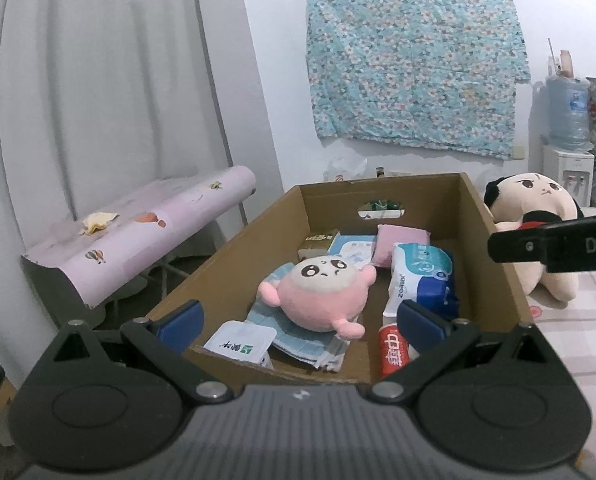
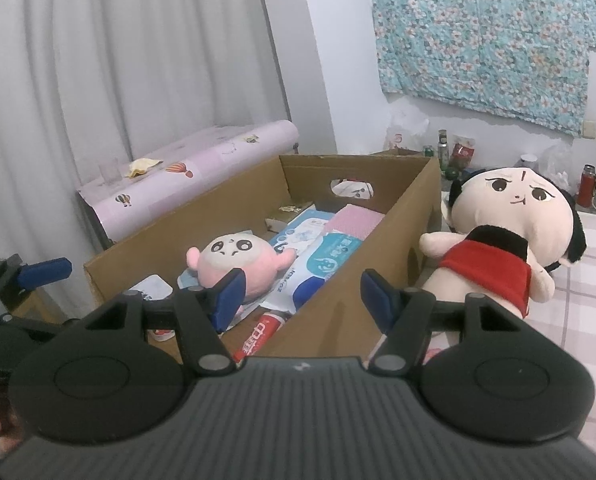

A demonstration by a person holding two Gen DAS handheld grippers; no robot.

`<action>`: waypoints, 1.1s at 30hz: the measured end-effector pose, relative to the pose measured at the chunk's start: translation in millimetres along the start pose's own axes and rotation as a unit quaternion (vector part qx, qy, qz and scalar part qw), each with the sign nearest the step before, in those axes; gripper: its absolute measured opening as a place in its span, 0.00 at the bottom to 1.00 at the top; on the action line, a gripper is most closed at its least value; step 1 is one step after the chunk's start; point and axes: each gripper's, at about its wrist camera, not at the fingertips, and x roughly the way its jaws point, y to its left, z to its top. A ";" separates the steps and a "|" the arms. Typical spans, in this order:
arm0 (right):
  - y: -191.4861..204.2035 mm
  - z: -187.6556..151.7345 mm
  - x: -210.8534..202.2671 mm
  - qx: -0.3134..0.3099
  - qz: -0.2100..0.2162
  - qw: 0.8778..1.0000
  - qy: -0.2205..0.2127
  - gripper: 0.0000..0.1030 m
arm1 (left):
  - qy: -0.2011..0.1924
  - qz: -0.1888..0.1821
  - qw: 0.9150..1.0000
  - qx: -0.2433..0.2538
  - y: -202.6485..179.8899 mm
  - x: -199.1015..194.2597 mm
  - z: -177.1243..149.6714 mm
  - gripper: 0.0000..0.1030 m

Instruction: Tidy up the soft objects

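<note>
Your target, as you can judge it, is the big plush doll (image 2: pixel 509 236), the one soft thing not yet in the cardboard box (image 2: pixel 413 216). Expect it to be light, squashy and a little floppy: the head is bulky and will sag if you lift it by a limb. The fabric is fuzzy, so it should not slip, and nothing about it looks fragile. Take hold across the red skirt or the black-clad torso, where the stuffing is narrow enough for the pads to bite; the head looks too wide for a sure pinch.

It has a large cream head with black hair, a drawn face with a red mark on the forehead, a black top, a red skirt and stubby cream arms. It lies on the checked tabletop (image 2: pixel 577 312), just outside the box's right wall, at about 2 o'clock from your right tongs (image 2: pixel 301 300) and at 3 o'clock in the left wrist view (image 1: pixel 537 216).

Your right tongs stand roughly half open and grip nothing; the box wall's near edge runs between their blue pads. Your left tongs (image 1: pixel 301 320) are spread wide over the box's near end, also empty. Inside the box lie a small pink plush (image 1: pixel 321 292), a wet-wipe pack (image 1: pixel 421 276) and a red tube (image 1: pixel 391 352).
</note>
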 end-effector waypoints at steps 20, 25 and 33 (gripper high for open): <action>2.0 -0.7 -0.6 -0.002 0.000 1.000 0.002 0.62 | 0.004 0.006 1.000 0.001 -1.3 -3.6 -1.4 1.00; 0.6 -0.3 -0.1 0.000 0.002 1.000 0.002 0.62 | 0.012 0.003 1.000 -0.008 -2.9 -1.8 -1.5 1.00; 0.0 -0.4 0.2 0.001 0.002 1.000 0.001 0.62 | 0.009 0.005 1.000 0.000 -11.5 -3.6 -3.3 1.00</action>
